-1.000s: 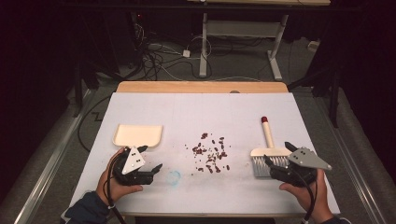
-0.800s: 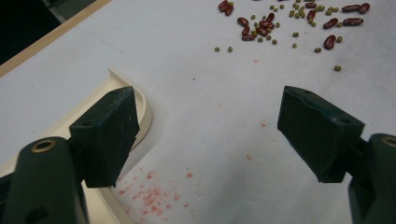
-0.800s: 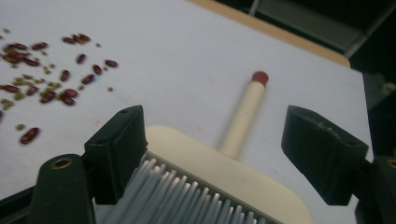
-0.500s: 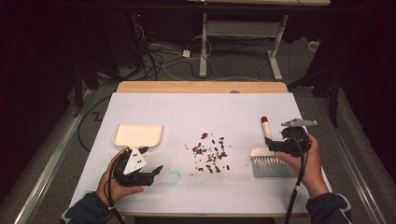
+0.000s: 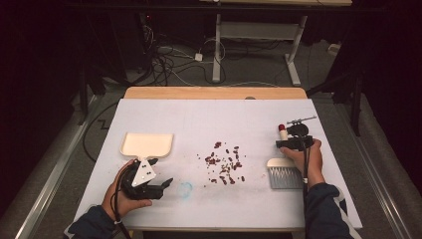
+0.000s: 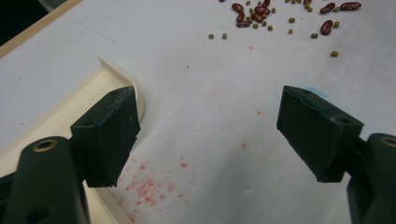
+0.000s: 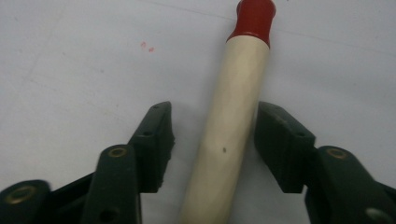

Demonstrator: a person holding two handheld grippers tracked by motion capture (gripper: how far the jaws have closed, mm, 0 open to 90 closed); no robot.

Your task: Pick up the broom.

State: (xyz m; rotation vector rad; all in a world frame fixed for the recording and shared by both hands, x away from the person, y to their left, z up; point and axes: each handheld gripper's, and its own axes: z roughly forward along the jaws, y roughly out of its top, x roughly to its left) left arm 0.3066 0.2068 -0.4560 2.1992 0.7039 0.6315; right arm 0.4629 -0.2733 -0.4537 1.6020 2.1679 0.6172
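Fingers of my right gripper [image 7: 212,140] have just been closing around the brush handle [image 7: 233,107], not yet pressing it. It lies on the desk [image 5: 199,119]. My left gripper [image 6: 208,135] hangs spread beside the dustpan [image 5: 147,144].

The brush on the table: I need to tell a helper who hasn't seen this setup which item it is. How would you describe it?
On the white table, look right of the scattered red beans. The brush lies there, grey bristles toward the person, with its pale wooden handle between the right gripper's jaws, which have just been closing. Its red handle tip sets it apart from the cream dustpan at the left.
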